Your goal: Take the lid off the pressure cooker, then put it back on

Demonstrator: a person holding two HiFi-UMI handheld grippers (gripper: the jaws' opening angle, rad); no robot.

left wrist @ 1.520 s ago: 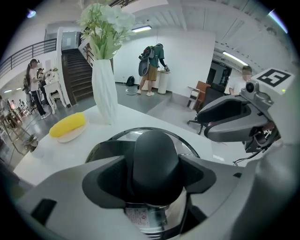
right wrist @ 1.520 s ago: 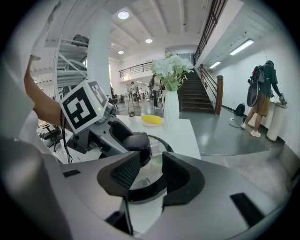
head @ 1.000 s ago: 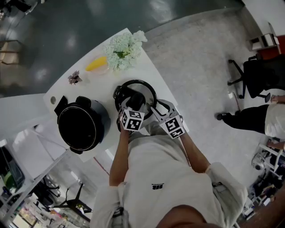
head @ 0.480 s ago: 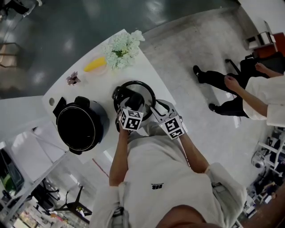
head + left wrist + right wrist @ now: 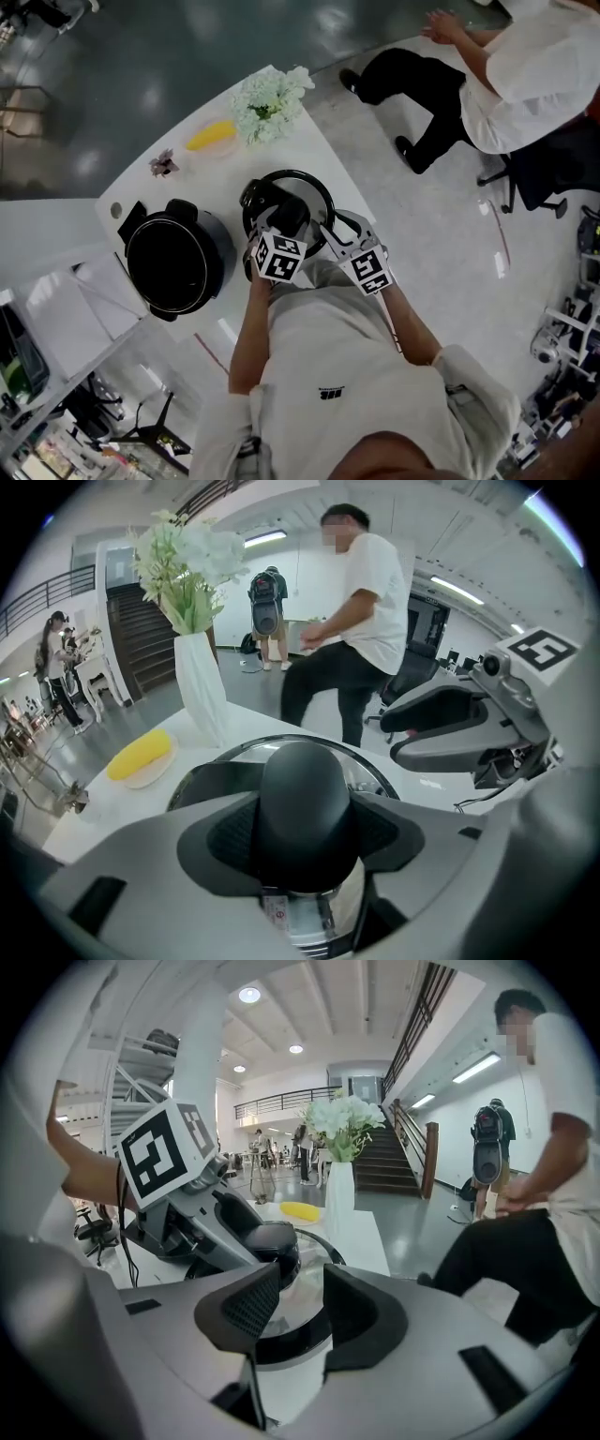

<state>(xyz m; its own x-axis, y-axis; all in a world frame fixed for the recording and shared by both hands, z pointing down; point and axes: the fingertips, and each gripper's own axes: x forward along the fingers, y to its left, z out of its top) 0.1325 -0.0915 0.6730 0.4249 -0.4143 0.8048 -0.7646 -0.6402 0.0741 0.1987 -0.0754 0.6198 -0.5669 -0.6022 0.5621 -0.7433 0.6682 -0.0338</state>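
Note:
The round glass lid [image 5: 302,187] with a black rim is beside the open black pressure cooker [image 5: 173,262], which stands to its left on the white table [image 5: 319,155]. My left gripper [image 5: 286,221] is shut on the lid's black knob [image 5: 305,803], with the pads pressed on both sides of it. The lid's rim [image 5: 375,782] shows beyond the knob. My right gripper [image 5: 328,231] hovers by the lid's near right edge. Its jaws stand open with nothing between them [image 5: 302,1305], and the lid [image 5: 317,1258] shows through the gap.
A white vase of pale flowers [image 5: 270,101] stands at the table's far corner, with a yellow item on a small plate [image 5: 210,137] and a small dried flower [image 5: 163,164] to its left. A person in a white shirt [image 5: 511,70] walks past beyond the table. An office chair [image 5: 544,173] is at the right.
My left gripper has lifted slightly with the lid held by the knob. The right gripper has stayed put. The person in the background has walked from the right side to the top.

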